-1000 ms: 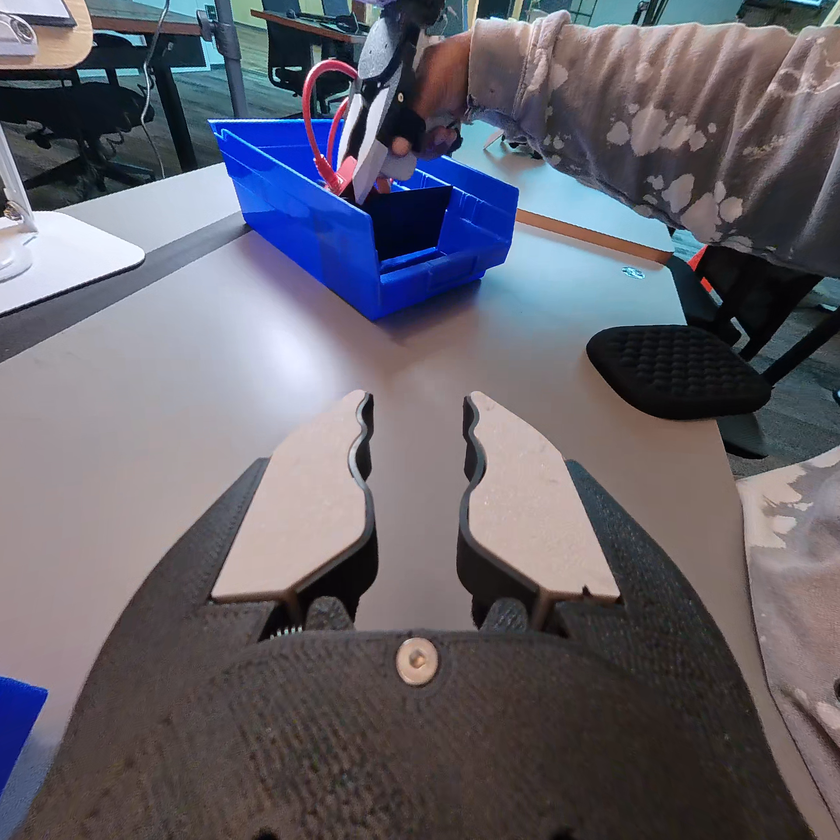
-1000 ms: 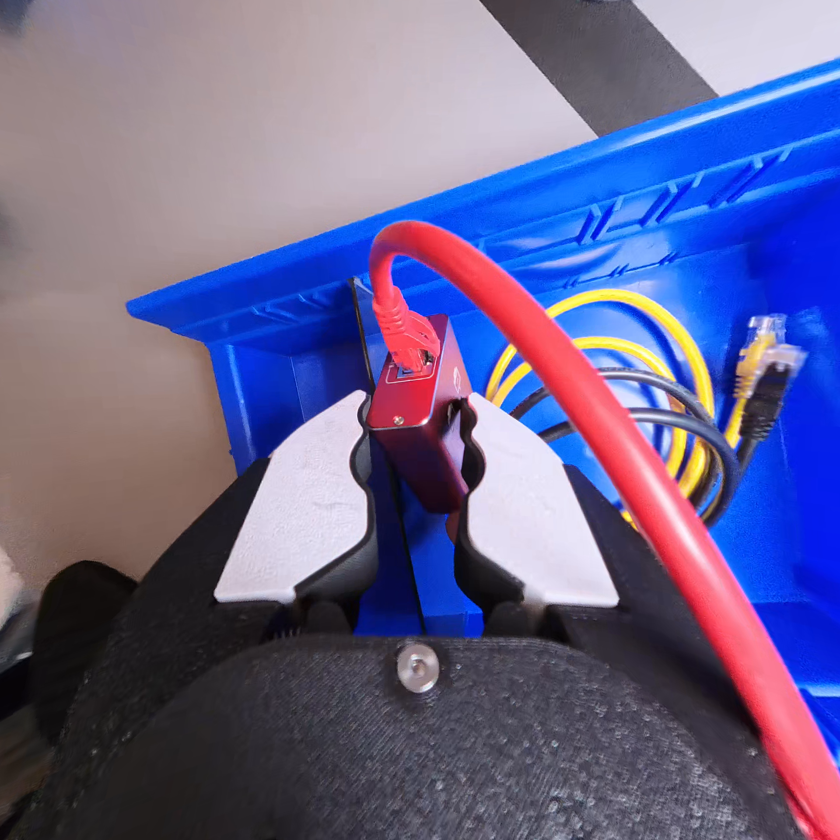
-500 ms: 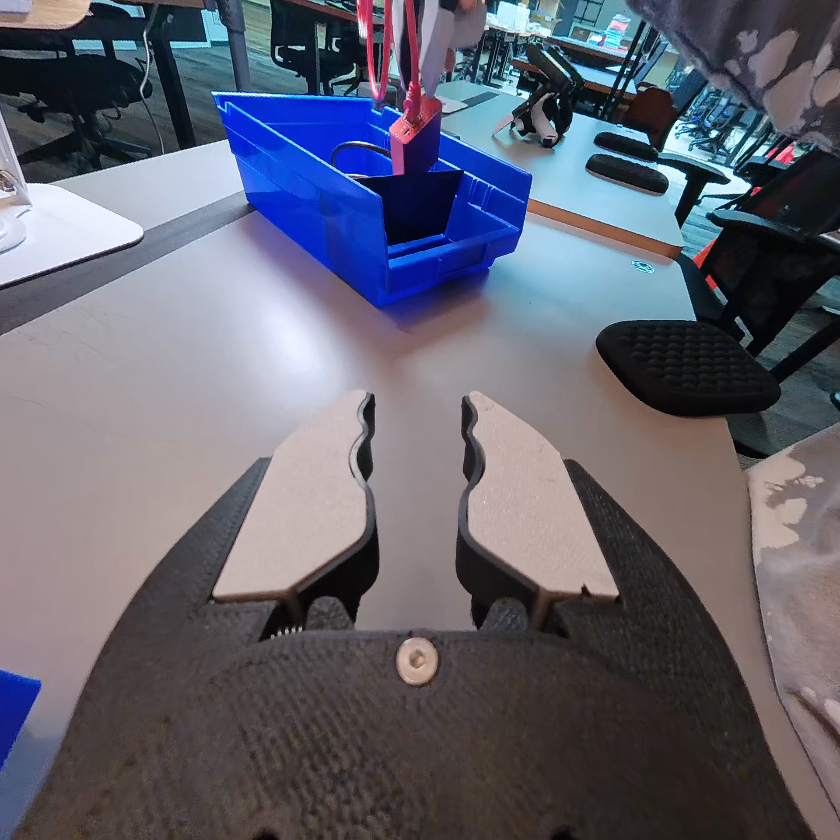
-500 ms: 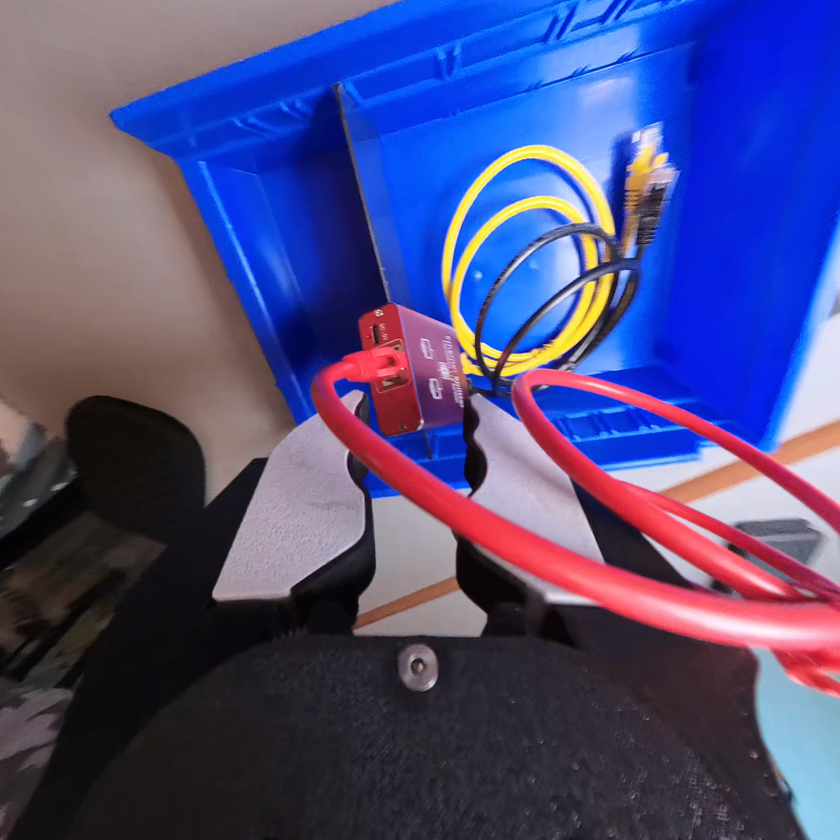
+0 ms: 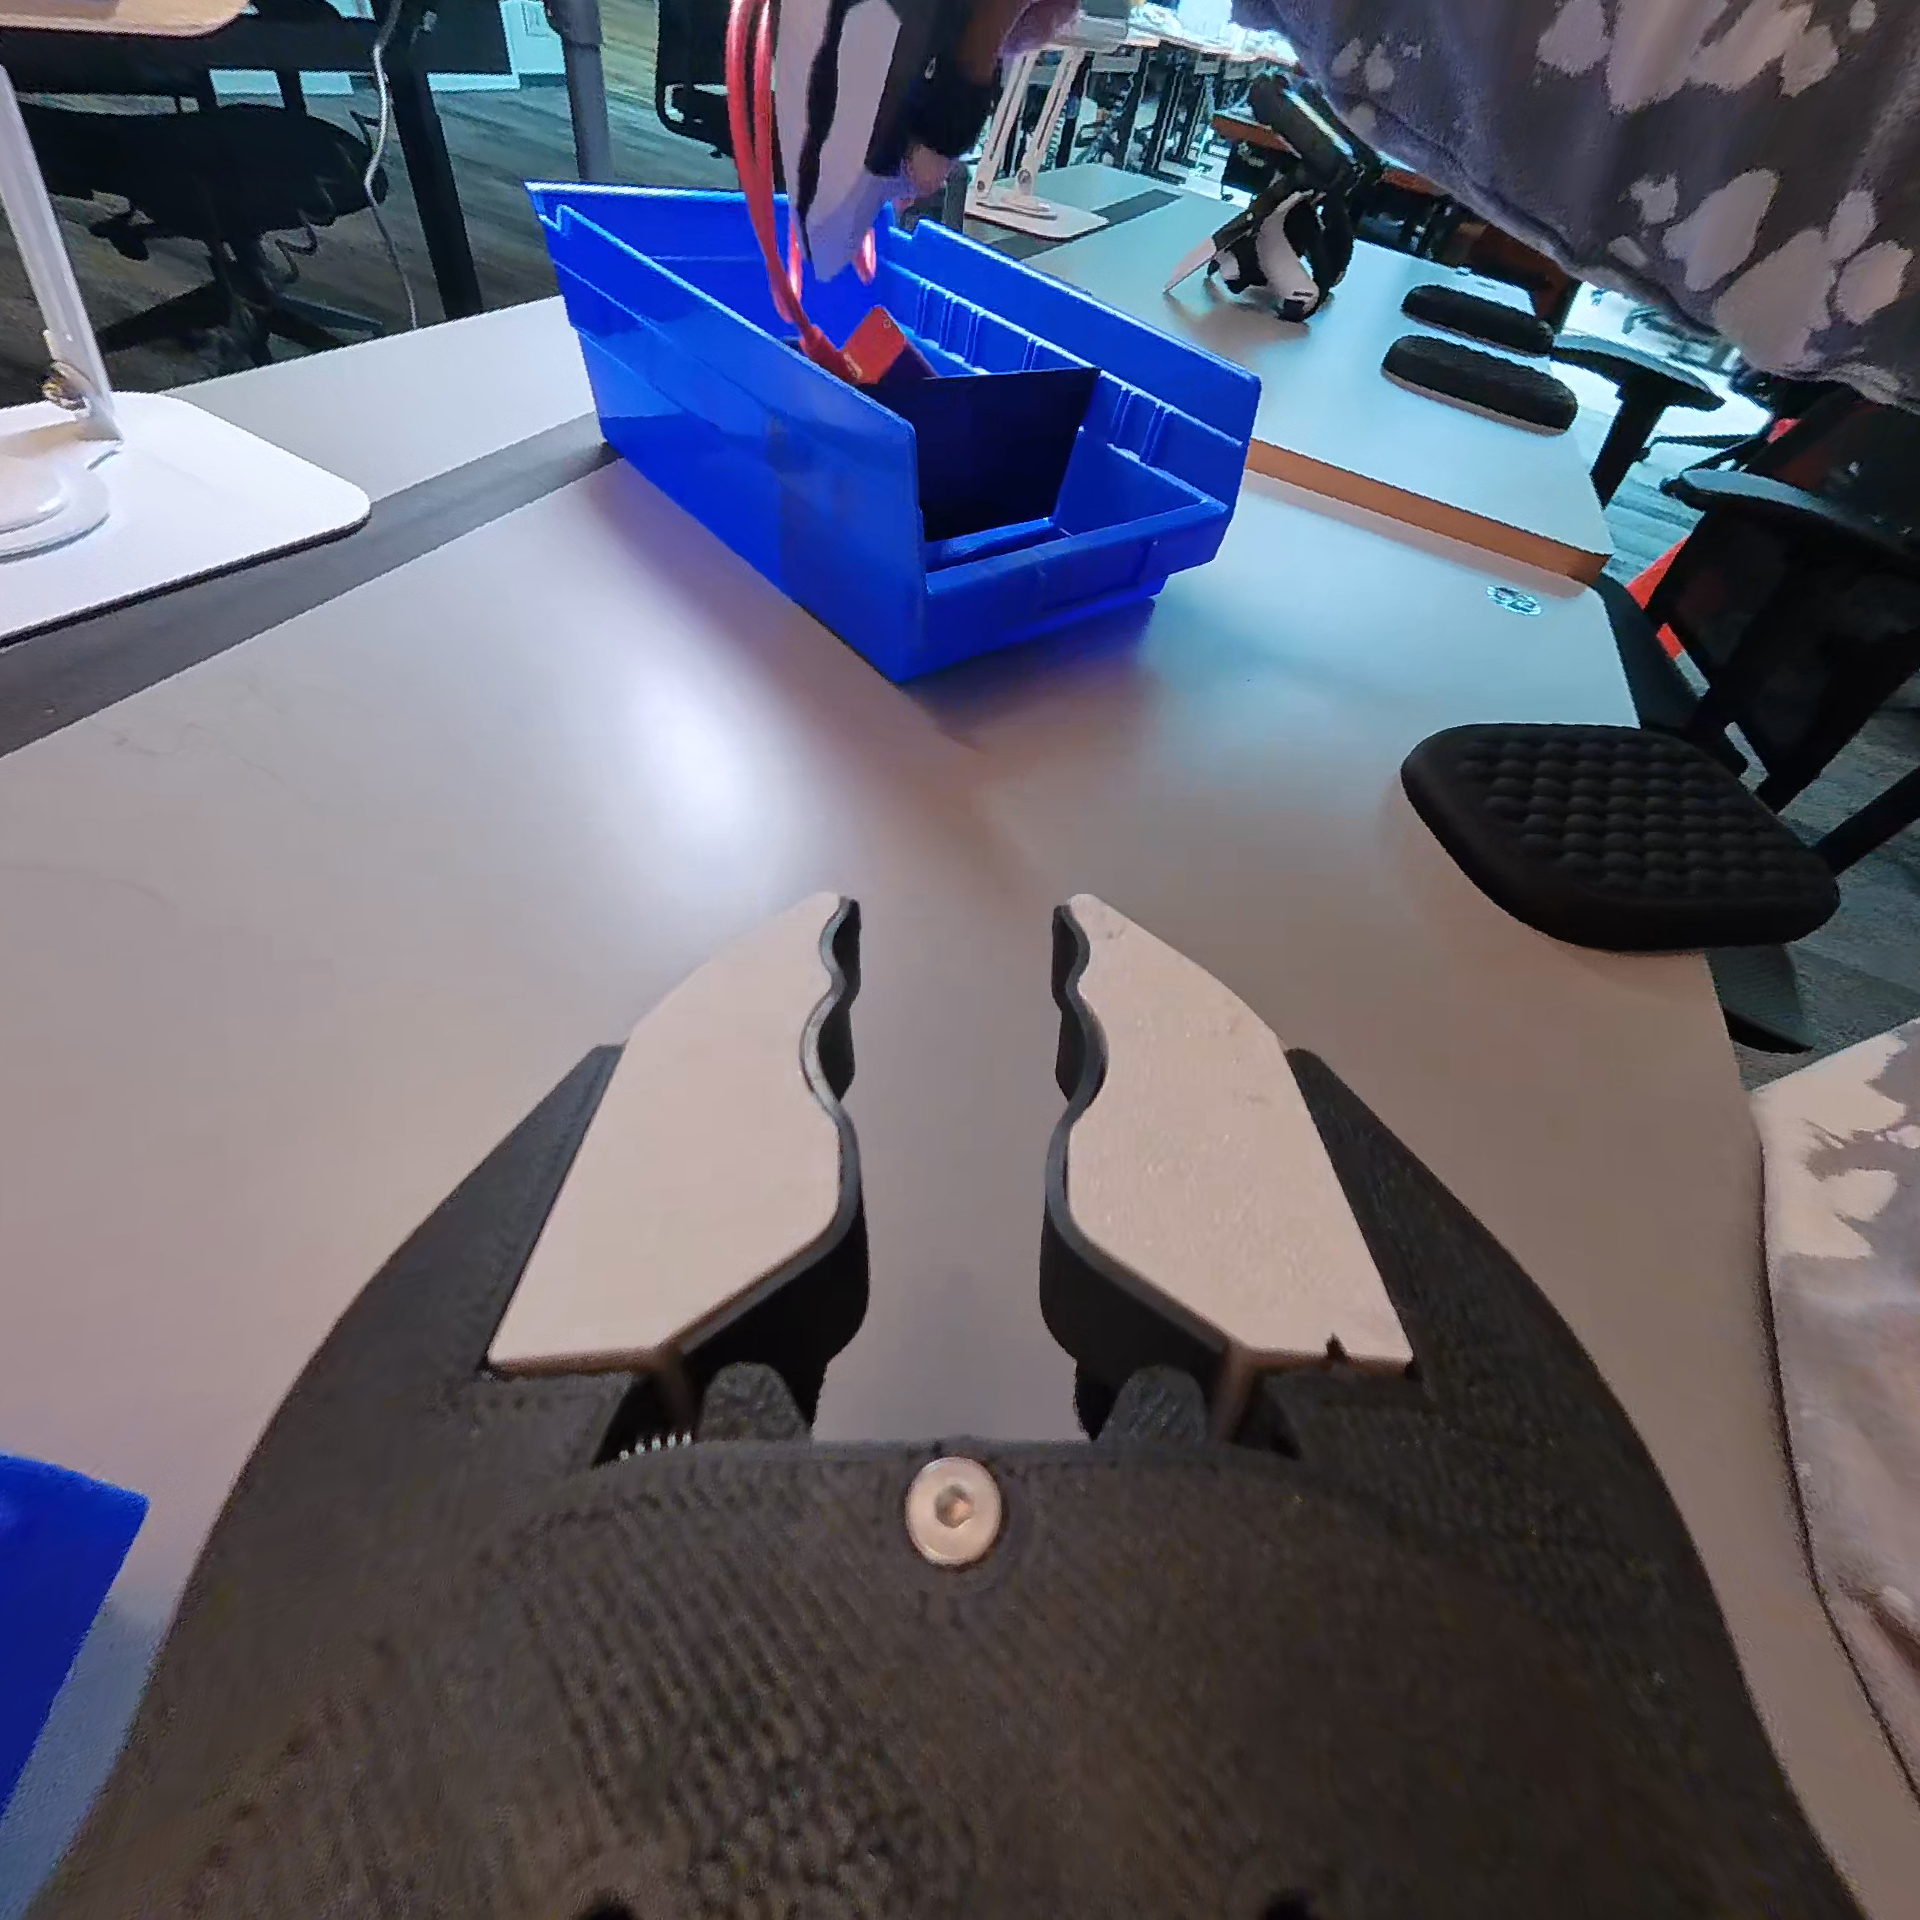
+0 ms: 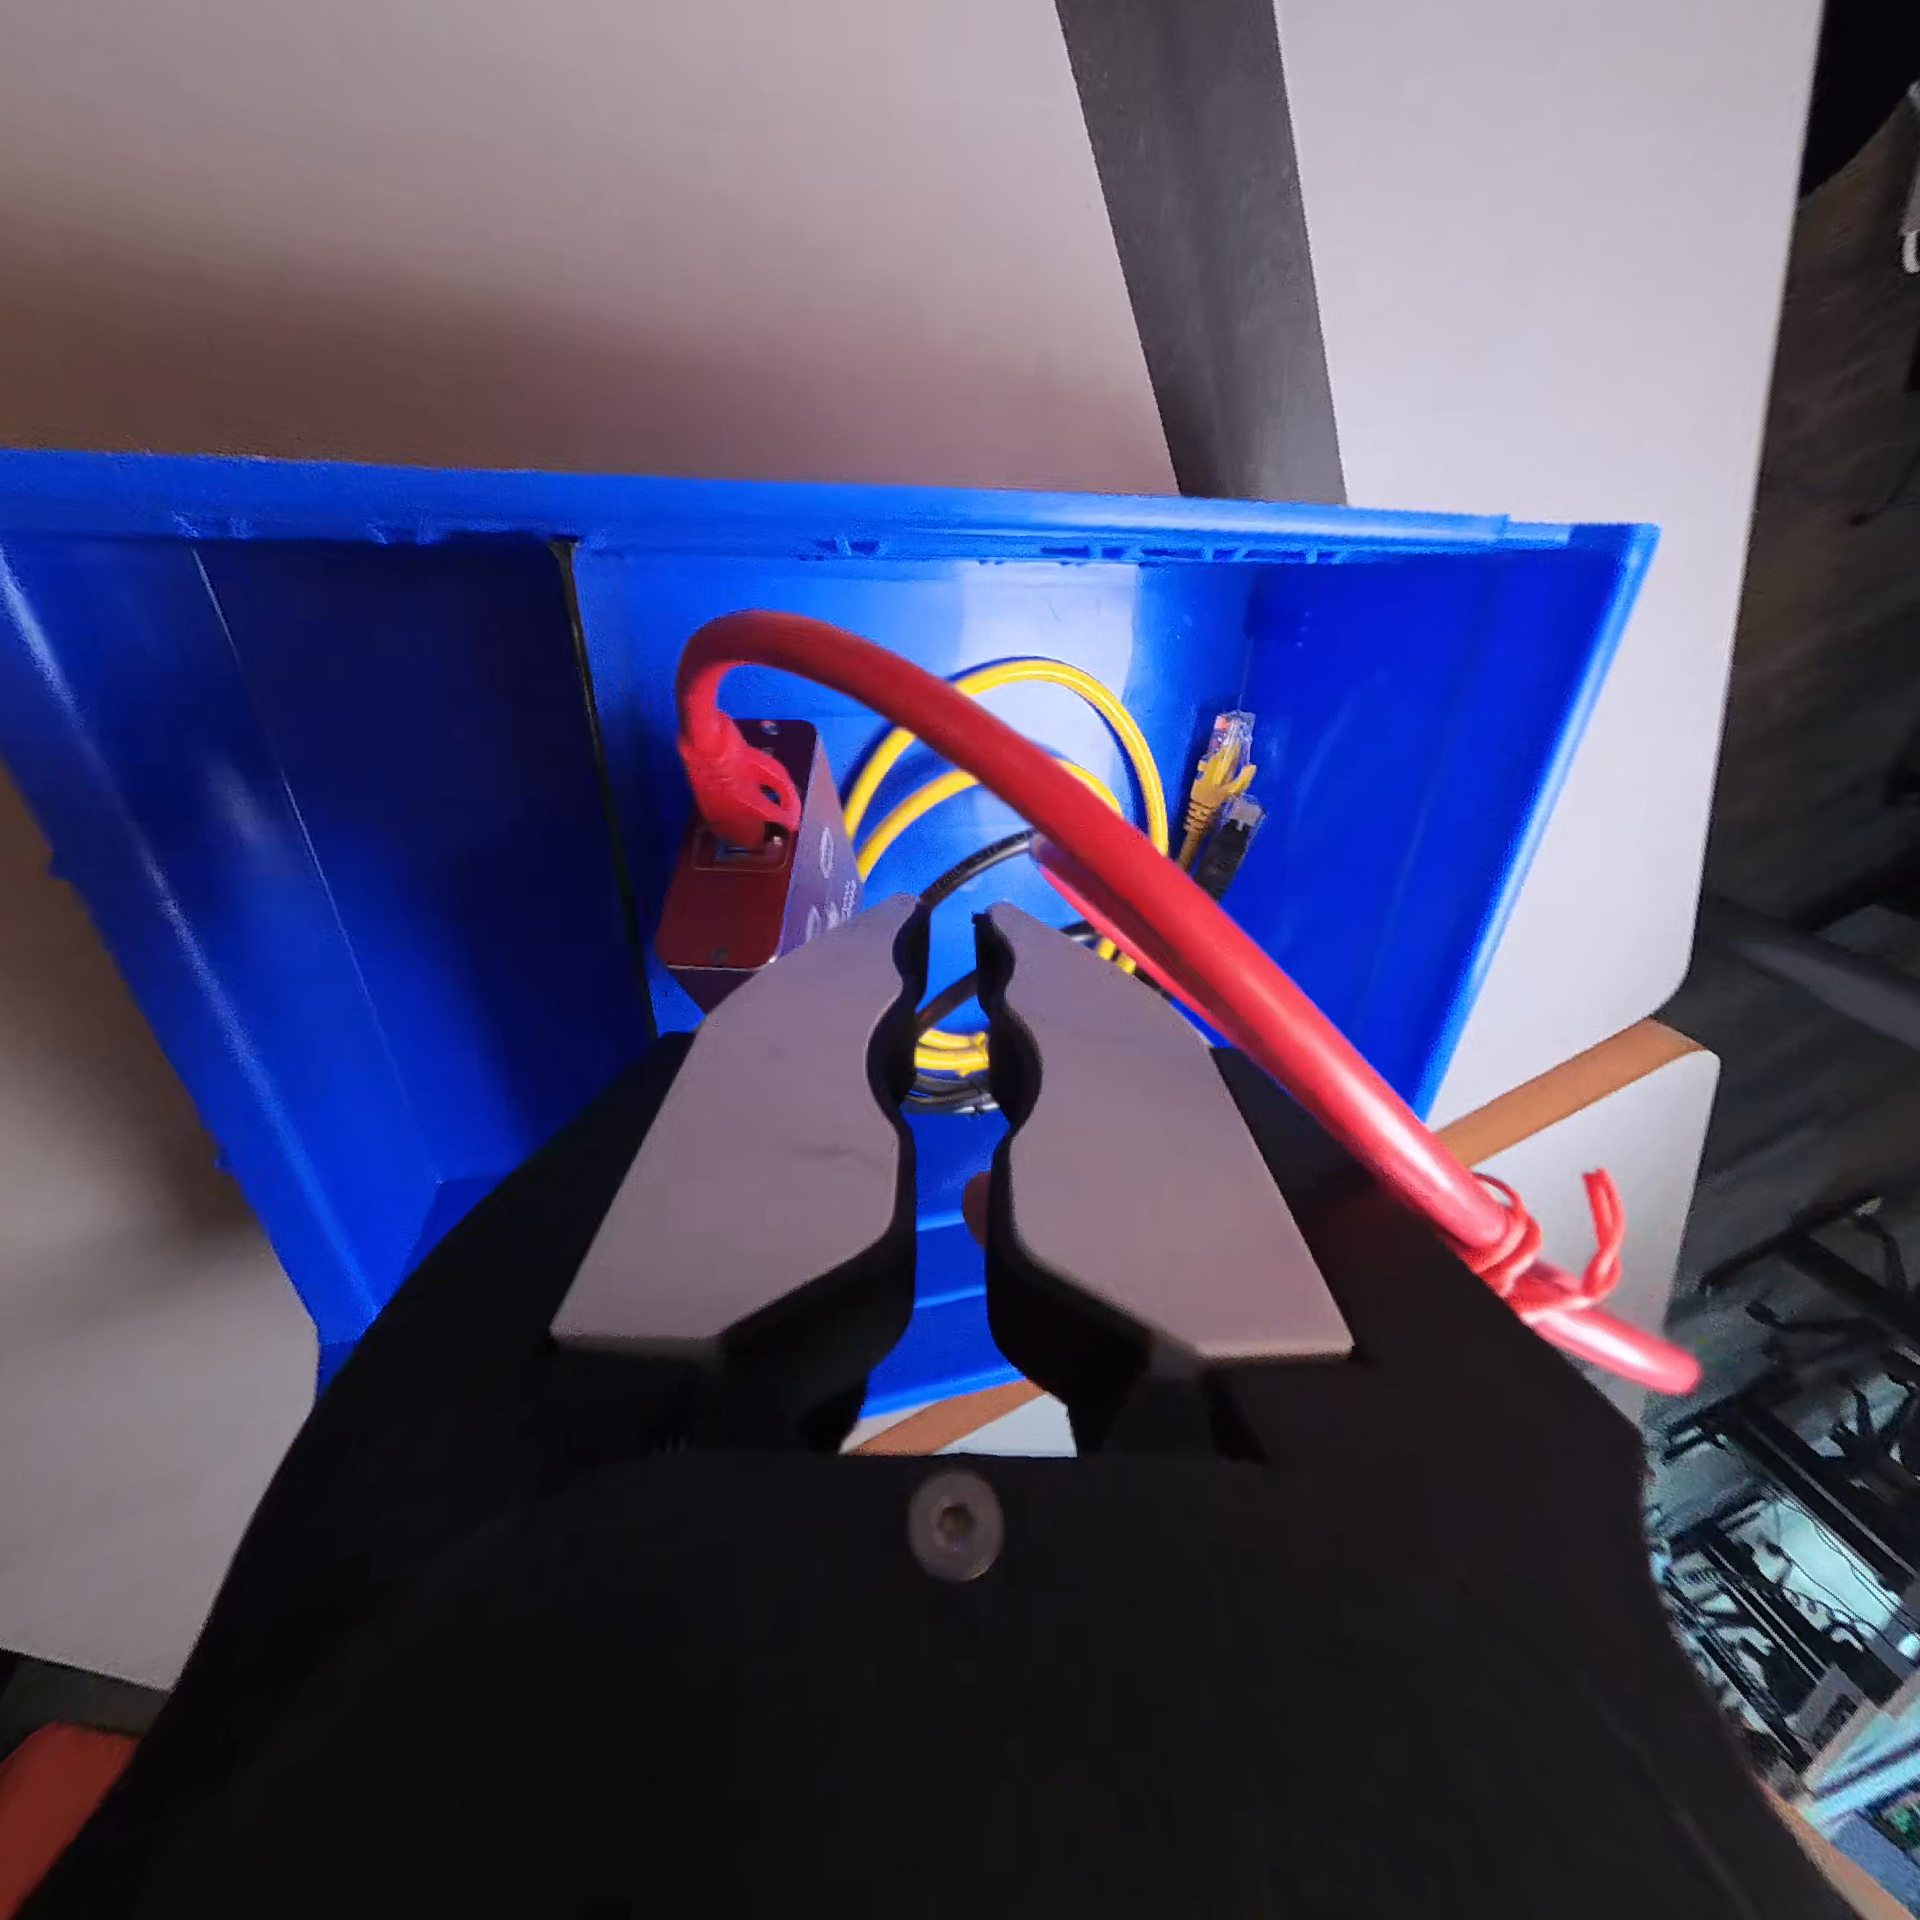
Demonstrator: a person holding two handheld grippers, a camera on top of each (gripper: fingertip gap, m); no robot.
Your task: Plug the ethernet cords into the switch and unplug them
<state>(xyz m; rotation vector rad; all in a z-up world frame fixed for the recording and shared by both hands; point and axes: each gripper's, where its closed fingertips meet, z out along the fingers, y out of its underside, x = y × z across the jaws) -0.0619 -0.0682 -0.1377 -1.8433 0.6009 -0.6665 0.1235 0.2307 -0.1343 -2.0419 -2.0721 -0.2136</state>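
Hovering low over the near part of the counter [image 5: 520, 831], my left gripper [image 5: 954, 914] stands with a moderate gap and nothing in it, well apart from the blue bin [image 5: 790, 457] near the far edge. My right gripper [image 6: 948, 920] hangs above that bin [image 6: 312, 831], fingers narrowed to a slit, empty. The red switch [image 6: 727, 904] lies in the bin just left of my right fingertips, against the divider, long axis running away from me, the red ethernet cord [image 6: 1091, 852] plugged into its upper face and arching rightward over the yellow cord [image 6: 1132, 748] and black cord [image 6: 1231, 842]. The right gripper is plainly nearer.
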